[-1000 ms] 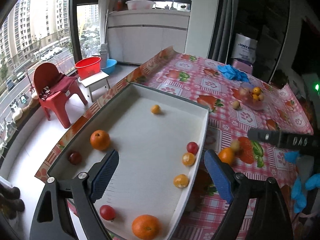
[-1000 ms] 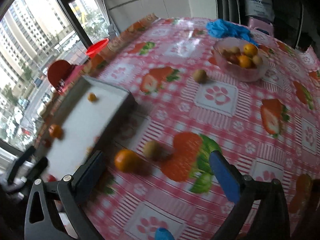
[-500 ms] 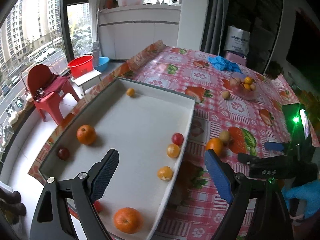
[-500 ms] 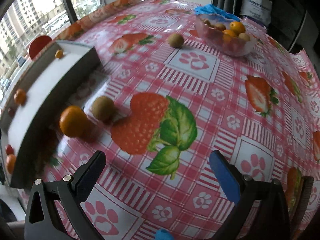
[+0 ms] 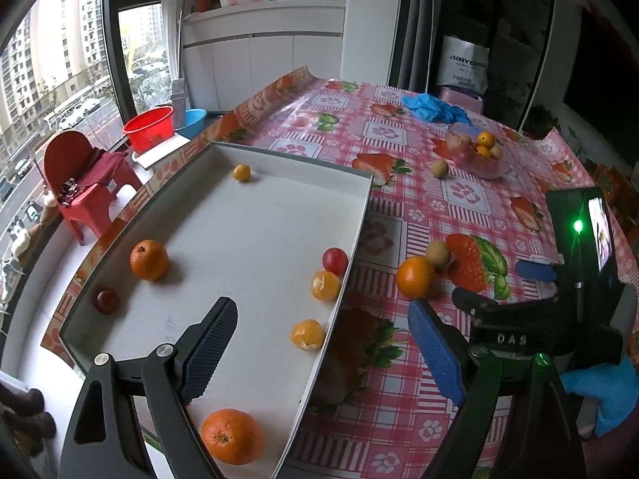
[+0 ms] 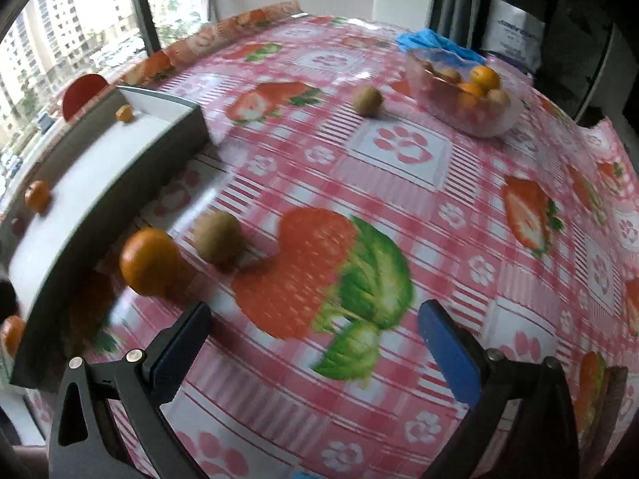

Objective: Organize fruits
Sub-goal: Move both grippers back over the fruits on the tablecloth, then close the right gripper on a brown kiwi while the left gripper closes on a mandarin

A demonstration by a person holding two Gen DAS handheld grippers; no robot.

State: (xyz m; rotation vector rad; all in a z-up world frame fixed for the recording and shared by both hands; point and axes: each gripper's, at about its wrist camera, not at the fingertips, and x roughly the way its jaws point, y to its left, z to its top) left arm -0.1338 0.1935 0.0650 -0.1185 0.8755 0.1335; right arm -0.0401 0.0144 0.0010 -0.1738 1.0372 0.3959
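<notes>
A shallow white tray (image 5: 361, 215) holds several oranges, mandarins and small red fruits. My left gripper (image 5: 319, 343) hangs open over the tray's right wall with nothing between its fingers. On the cloth beside the tray lie an orange (image 5: 415, 276) (image 6: 149, 261) and a brown kiwi (image 5: 438, 254) (image 6: 219, 236). Another kiwi (image 6: 368, 99) rests near a clear bowl (image 6: 499, 123) of fruit. My right gripper (image 6: 315, 339) stands open above the printed strawberry, right of the orange and kiwi, holding nothing; it also shows in the left wrist view, right gripper (image 5: 499, 291).
The round table carries a pink strawberry-print cloth (image 6: 399, 147). Blue gloves (image 5: 433, 107) lie at its far side. A red plastic chair (image 5: 86, 183) and red basin (image 5: 149, 127) stand on the floor left of the table, by the window.
Both grippers have dropped closer to the table. The right gripper has come into the left wrist view at the right. The orange and kiwi look larger in the right wrist view.
</notes>
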